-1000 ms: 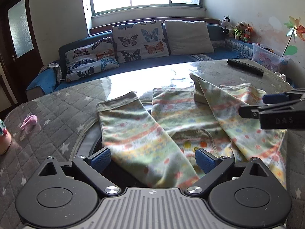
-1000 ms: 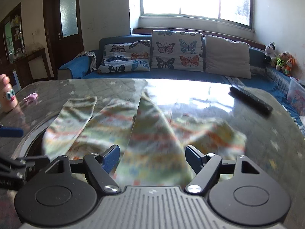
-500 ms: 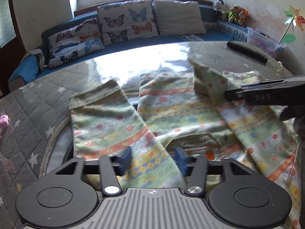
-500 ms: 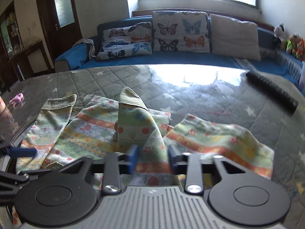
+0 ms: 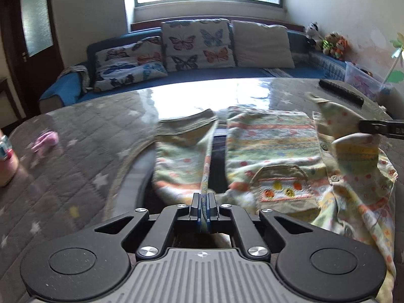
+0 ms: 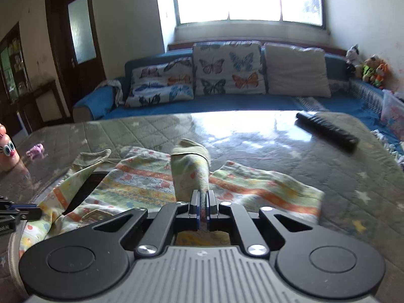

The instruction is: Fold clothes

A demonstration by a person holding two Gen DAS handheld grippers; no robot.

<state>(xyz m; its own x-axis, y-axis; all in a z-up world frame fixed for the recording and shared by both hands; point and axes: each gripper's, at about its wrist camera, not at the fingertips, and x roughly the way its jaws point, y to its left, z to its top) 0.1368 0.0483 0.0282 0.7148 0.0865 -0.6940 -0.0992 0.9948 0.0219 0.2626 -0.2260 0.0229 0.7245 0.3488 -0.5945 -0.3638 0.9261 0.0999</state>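
A small patterned shirt (image 5: 272, 146) with coloured stripes and a chest pocket lies on the quilted table. My left gripper (image 5: 203, 209) is shut on the shirt's left sleeve (image 5: 181, 156) and lifts its edge off the table. My right gripper (image 6: 202, 208) is shut on the right sleeve (image 6: 192, 169), which stands up in a fold above the shirt body (image 6: 144, 184). The right gripper also shows at the right edge of the left wrist view (image 5: 378, 127), holding the raised sleeve.
A black remote (image 6: 325, 130) lies at the table's far right. A small pink toy (image 5: 45, 141) and a pink figure with eyes (image 6: 7, 151) sit at the left. A blue sofa with butterfly cushions (image 5: 199, 45) runs behind the table (image 5: 75, 151).
Both grippers went from open to shut, each closing on a sleeve. Both sleeves are now lifted off the table.
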